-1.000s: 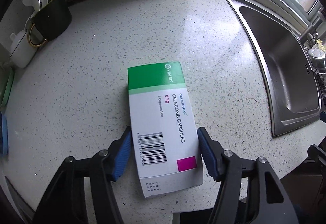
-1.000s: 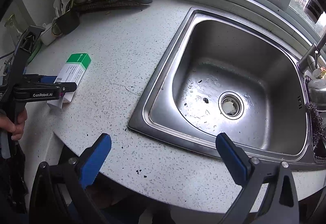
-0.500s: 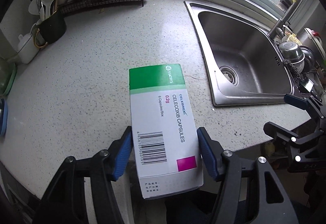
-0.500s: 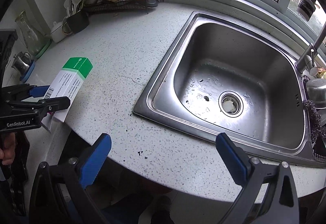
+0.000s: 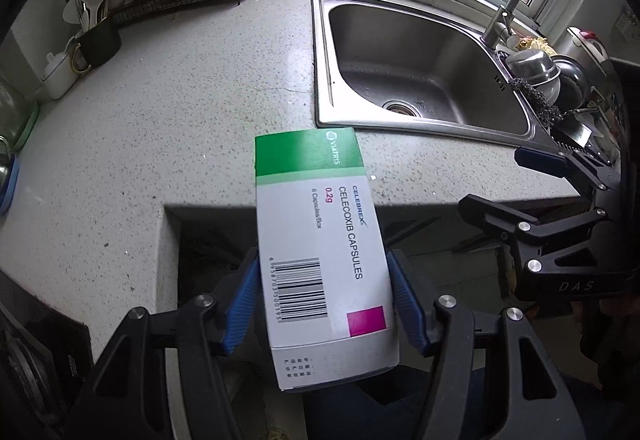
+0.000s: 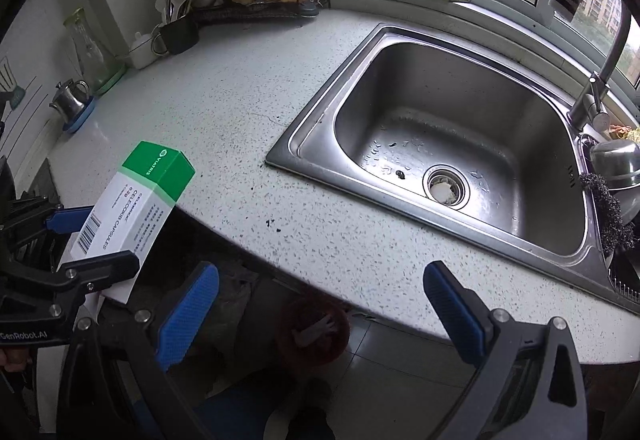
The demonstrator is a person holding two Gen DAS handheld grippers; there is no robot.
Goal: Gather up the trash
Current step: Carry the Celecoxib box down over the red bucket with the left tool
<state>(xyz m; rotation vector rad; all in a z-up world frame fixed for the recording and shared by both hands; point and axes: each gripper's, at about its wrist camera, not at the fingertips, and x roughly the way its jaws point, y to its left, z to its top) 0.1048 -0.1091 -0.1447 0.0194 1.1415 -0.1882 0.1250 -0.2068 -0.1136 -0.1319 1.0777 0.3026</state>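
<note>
Left gripper: blue pads clamped on both long sides of the medicine box.
Medicine box: white and green, held in the air past the speckled counter edge.
Sink: steel, right of the box.
Right gripper: jaws spread wide, nothing between them.

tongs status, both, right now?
Left tongs: closed on the medicine box, lifted off the countertop.
Right tongs: open, nothing between the pads.
</note>
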